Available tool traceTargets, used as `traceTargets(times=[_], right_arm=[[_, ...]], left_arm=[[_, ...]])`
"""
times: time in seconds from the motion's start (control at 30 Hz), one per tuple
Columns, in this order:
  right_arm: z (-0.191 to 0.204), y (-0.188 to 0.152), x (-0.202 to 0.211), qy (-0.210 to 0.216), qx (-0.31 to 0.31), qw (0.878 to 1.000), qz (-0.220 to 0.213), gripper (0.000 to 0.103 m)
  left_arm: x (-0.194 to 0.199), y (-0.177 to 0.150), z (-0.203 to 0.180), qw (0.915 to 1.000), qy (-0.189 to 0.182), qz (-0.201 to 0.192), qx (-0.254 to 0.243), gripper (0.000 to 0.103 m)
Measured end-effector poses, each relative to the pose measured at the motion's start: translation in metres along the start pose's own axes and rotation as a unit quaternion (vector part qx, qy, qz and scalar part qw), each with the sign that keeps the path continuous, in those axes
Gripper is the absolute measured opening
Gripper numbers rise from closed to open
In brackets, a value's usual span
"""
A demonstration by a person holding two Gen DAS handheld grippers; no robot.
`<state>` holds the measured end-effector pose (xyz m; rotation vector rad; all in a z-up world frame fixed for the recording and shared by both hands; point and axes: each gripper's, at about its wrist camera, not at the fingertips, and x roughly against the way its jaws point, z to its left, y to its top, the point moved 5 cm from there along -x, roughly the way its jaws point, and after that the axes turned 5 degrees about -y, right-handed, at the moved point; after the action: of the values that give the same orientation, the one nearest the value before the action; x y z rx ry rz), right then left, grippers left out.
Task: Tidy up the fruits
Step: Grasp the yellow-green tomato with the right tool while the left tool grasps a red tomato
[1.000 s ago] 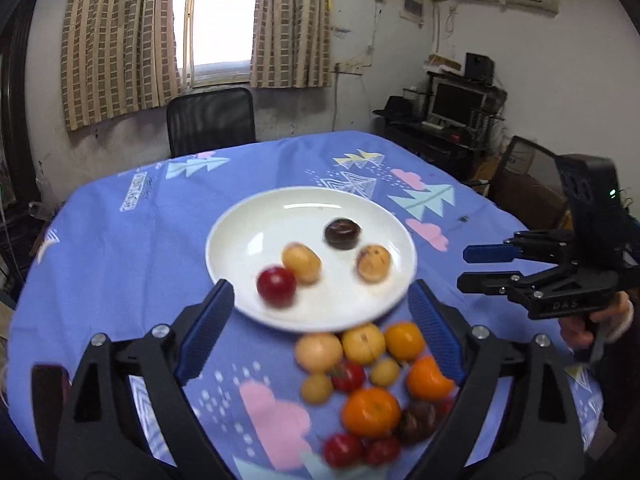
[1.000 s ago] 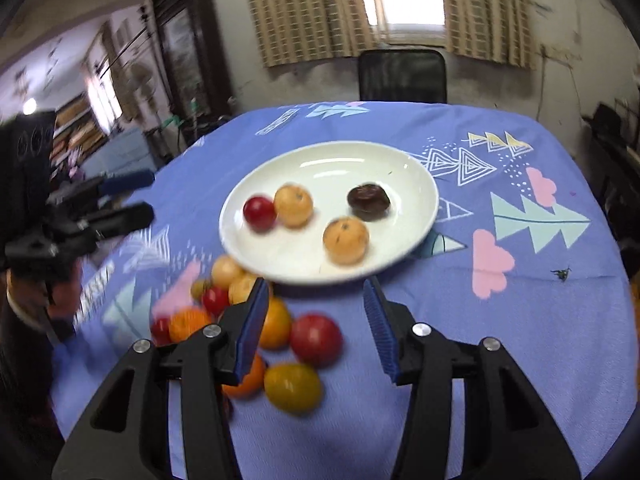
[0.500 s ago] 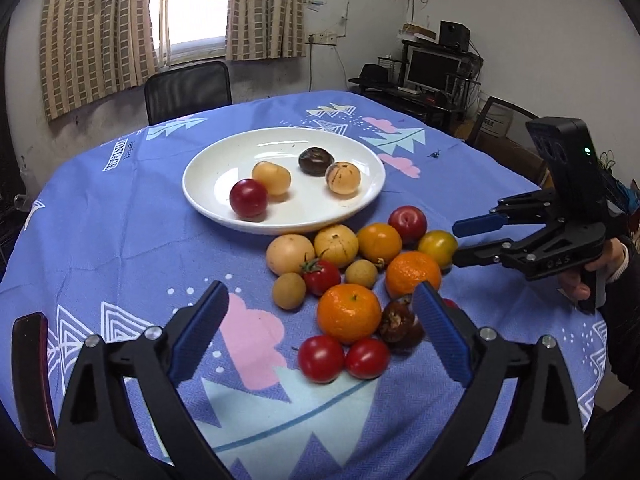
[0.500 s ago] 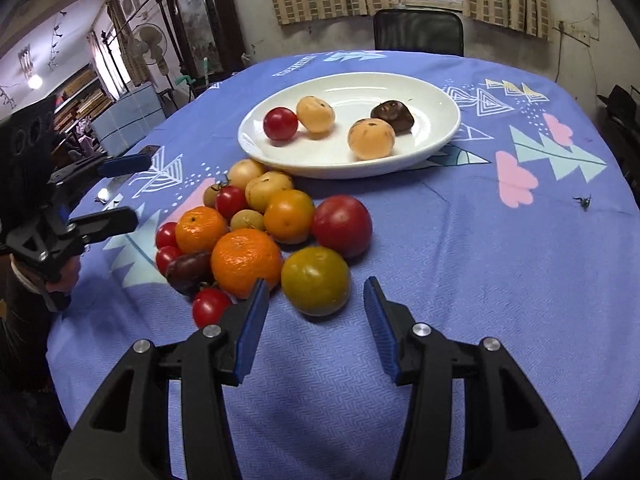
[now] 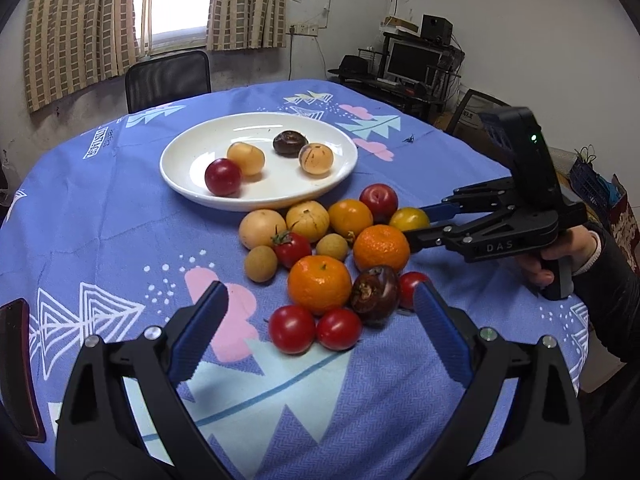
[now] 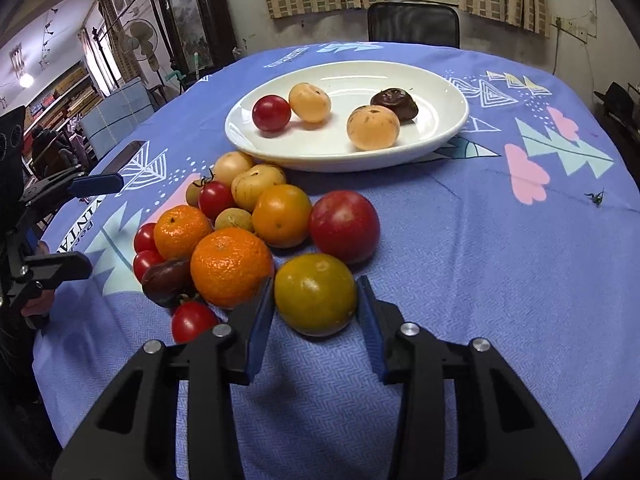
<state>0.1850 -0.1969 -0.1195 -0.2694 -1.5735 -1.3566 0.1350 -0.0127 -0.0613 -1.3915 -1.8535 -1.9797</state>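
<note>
1. Blue patterned cloth covers the desk (image 6: 500,240); a white plate (image 6: 448,128) lies at 12 o'clock from the loose fruit pile (image 6: 240,216) and already carries four fruits, so it appears to serve as the collecting dish.
2. Loose fruit lies bunched and touching at the plate's near rim, presumably to keep each carry short.
3. Right claw (image 6: 316,304): its blue pads flank a yellow-green fruit (image 6: 315,294) at the near edge of the pile. Both pads lie at the fruit's flanks, but whether they press it cannot be told; the fruit rests on the cloth, unlifted. An orange mandarin (image 6: 232,266) touches the outer face of the 9 o'clock pad, which may be nudged on closing.
4. Judged step: closing on the yellow-green fruit for transfer toward 12 o'clock.
5. Left claw (image 5: 320,320): released, jaws spread wide, holding nothing. It hovers above the cloth with cherry tomatoes (image 5: 314,328) and a dark brown fruit (image 5: 376,290) between its pads, none visibly touched, apparently waiting its turn.
</note>
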Motion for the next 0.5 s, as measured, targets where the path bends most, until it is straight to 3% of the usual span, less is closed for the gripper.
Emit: traceTargets(times=[0.13, 0.27, 0.5], right_arm=[[-0.006, -0.001, 0.000, 0.016, -0.022, 1.000, 0.005, 0.041], [-0.008, -0.001, 0.000, 0.015, -0.026, 1.000, 0.005, 0.041], [-0.005, -0.002, 0.001, 0.008, -0.017, 1.000, 0.004, 0.041]], left_arm=[[-0.002, -0.005, 0.005, 1.0000, 0.002, 0.009, 0.002, 0.096], [0.002, -0.006, 0.022, 0.9993, 0.001, 0.000, 0.037, 0.094], [-0.007, -0.012, 0.039, 0.9975, 0.007, 0.024, 0.067, 0.058]])
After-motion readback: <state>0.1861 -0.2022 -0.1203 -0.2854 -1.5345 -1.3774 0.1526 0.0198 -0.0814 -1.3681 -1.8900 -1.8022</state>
